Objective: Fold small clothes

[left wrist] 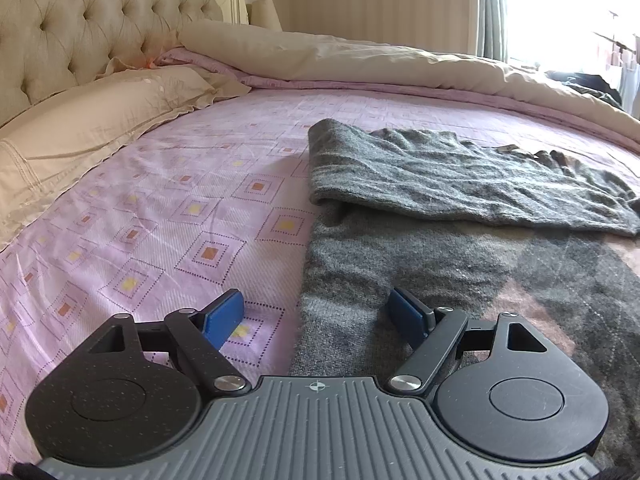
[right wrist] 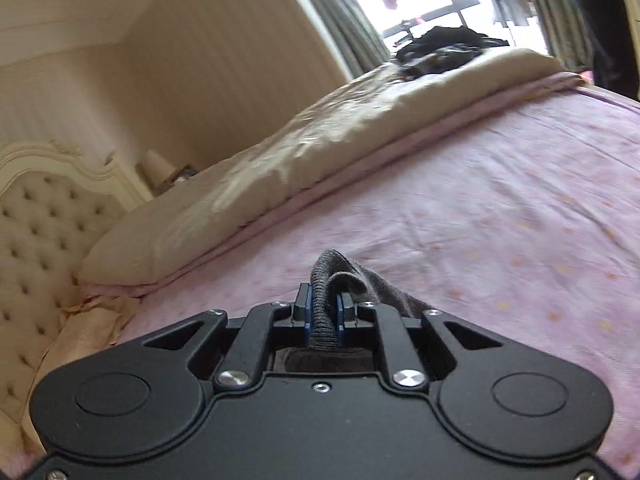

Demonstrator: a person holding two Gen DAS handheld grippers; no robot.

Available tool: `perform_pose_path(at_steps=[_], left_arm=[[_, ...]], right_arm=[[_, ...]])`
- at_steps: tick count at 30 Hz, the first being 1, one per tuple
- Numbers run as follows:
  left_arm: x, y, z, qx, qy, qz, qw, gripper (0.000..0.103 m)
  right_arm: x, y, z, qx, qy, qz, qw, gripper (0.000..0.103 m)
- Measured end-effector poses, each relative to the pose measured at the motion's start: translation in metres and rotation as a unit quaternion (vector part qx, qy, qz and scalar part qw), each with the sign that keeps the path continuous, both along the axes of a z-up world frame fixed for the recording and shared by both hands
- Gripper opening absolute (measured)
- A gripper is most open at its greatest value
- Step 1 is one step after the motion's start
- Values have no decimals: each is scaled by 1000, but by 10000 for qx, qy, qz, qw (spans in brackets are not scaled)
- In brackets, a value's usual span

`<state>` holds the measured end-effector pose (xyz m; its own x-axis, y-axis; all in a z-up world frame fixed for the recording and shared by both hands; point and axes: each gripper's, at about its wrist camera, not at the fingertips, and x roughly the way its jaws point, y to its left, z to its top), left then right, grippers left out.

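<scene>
A grey knitted garment [left wrist: 460, 184] with a pink and grey argyle front lies on the pink patterned bedsheet [left wrist: 168, 216], its upper part folded over the lower. My left gripper [left wrist: 320, 316] is open, low over the garment's left edge, one blue pad on the sheet side and one over the knit. My right gripper [right wrist: 323, 314] is shut on a ribbed grey edge of the garment [right wrist: 324, 280] and holds it above the sheet [right wrist: 500, 240]. The rest of the cloth hangs hidden under that gripper.
A cream pillow [left wrist: 80, 132] and tufted headboard [left wrist: 92, 20] are at the left. A folded cream duvet [left wrist: 360, 56] runs along the bed's far side, with dark clothes [right wrist: 440, 46] on it near the window.
</scene>
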<state>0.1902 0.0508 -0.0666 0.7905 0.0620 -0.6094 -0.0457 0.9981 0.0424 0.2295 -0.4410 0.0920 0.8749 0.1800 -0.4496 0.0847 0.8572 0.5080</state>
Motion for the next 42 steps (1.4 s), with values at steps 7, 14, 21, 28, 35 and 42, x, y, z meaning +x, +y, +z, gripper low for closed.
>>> perform_pose_path(at_steps=[7,14,21,28,35,42], left_arm=[[0,0,0,-56,5,4,10000,80],[0,2,0,-146,14,-11,9999,80],[3,5,4,-181,166,-198,9995,83],[17,19,34,-469,659,-556,9952,81],[69,2,82,-688,403,-982,9920,81],[151,-1,57,-1435,1167,-864,9789,76]], right_arm=[[79,160,-4,81,-79,1277,9917,21],[106,286,-73,-411,486,2144,9747,22],[75,308,-116,-1244,459,2112,9684,67],[19,242,-115,-1923,44,947,9767,87],[-16,216,-143,-2351,189,599,9699,87],[-24,217,-161,-2448,206,717,9667,96]])
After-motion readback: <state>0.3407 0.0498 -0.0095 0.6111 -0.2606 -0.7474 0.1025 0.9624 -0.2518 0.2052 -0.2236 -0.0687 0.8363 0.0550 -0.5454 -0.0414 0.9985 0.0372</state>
